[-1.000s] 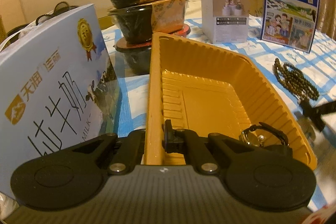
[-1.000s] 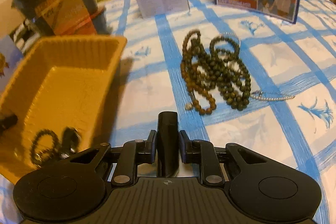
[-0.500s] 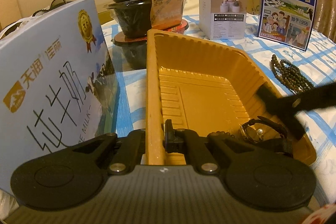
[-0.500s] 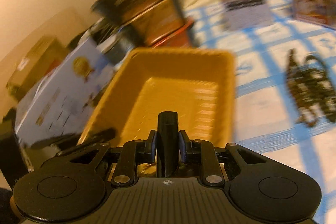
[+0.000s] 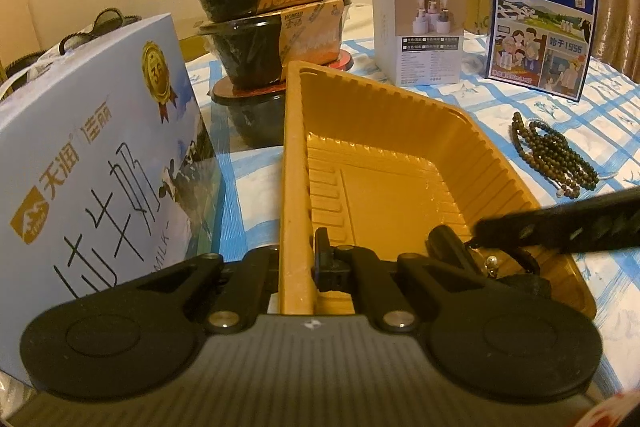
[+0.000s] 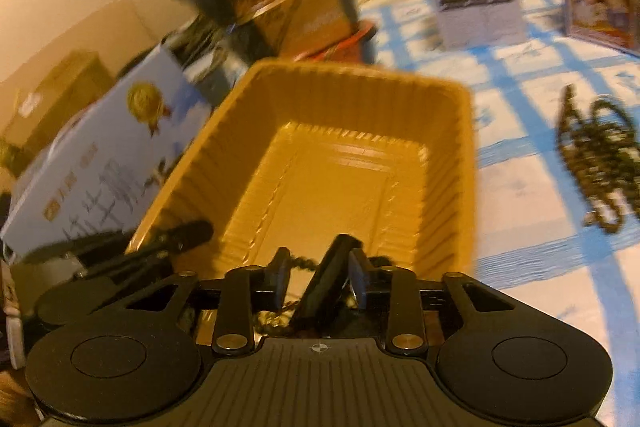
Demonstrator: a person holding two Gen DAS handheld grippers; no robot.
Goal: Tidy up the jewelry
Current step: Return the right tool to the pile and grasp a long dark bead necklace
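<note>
The left gripper [image 5: 297, 269] is clamped shut on the near side wall of the ribbed yellow plastic tray [image 5: 384, 163], holding its rim. The right gripper [image 6: 318, 277] hangs over the tray's near end with its jaws opening; a slim black object [image 6: 324, 287] leans between them, and whether the pads touch it cannot be told. Dark jewelry pieces [image 5: 516, 269] lie in the tray corner under that gripper. A heap of brown-green bead strings [image 5: 556, 157] rests on the blue-checked surface [image 5: 600, 115], right of both grippers, outside the tray
</note>
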